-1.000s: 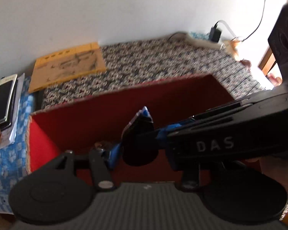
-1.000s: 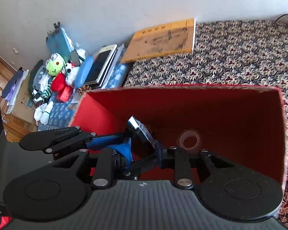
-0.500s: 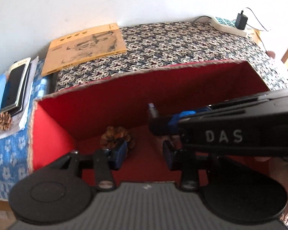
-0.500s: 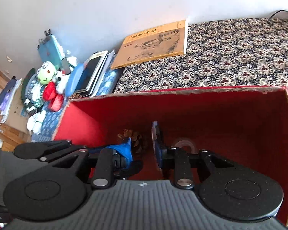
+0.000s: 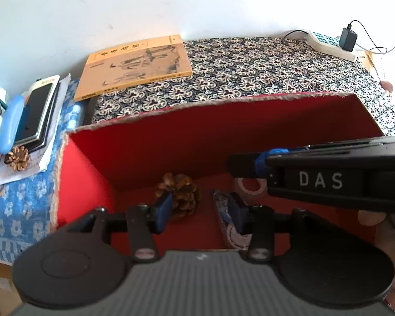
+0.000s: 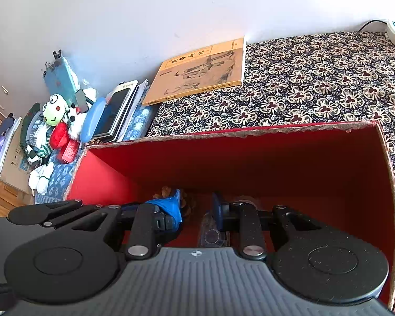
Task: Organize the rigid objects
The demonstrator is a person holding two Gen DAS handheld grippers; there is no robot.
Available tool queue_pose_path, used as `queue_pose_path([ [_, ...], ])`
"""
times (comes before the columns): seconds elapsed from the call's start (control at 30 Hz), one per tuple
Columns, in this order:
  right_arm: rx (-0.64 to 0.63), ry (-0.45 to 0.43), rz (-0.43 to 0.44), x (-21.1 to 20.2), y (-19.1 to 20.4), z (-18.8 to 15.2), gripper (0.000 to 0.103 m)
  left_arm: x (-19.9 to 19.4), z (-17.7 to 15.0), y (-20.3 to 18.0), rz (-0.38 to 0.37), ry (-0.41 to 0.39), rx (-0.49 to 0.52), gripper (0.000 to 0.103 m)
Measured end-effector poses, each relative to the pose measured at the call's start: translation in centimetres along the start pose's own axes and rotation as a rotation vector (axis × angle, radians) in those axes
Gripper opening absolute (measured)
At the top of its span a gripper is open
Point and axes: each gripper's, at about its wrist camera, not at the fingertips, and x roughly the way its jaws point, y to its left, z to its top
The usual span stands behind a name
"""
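So far I see 3 things in the red box: pine cone, tape roll, packet. Both my grippers hang wide, empty; 1 cone remains outside.

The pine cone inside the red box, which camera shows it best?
Left wrist view: the pine cone sits in plain sight on the red box floor. In the right wrist view the gripper fingers hide most of it.

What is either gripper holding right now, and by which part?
Nothing. Both grippers' jaws stand open over the red box; the packet, pine cone and tape roll lie loose inside.
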Motion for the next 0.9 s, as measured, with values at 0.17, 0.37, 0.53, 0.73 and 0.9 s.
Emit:
queue_pose_path([
  [0.17,-0.004,-0.011,-0.027,-0.4,0.2,-0.1,0.009,-0.1,-0.1,0.0,0.021,-0.007,-0.004,0.050],
  [0.37,0.010,-0.035,-0.062,-1.2,0.2,-0.5,0.009,-0.3,-0.2,-0.3,0.054,-0.024,0.003,0.052],
  [0.53,0.039,-0.058,-0.098,-1.9,-0.2,-1.1,0.009,-0.5,-0.2,-0.3,0.078,-0.036,0.000,0.055],
  [0.73,0.069,-0.124,-0.138,-2.4,-0.7,-1.4,0.010,-0.6,-0.2,-0.3,0.107,-0.048,-0.015,0.056],
  [0.9,0.001,-0.166,-0.199,-2.3,0.6,-1.6,0.010,-0.7,-0.2,-0.2,0.123,-0.051,-0.029,0.057],
])
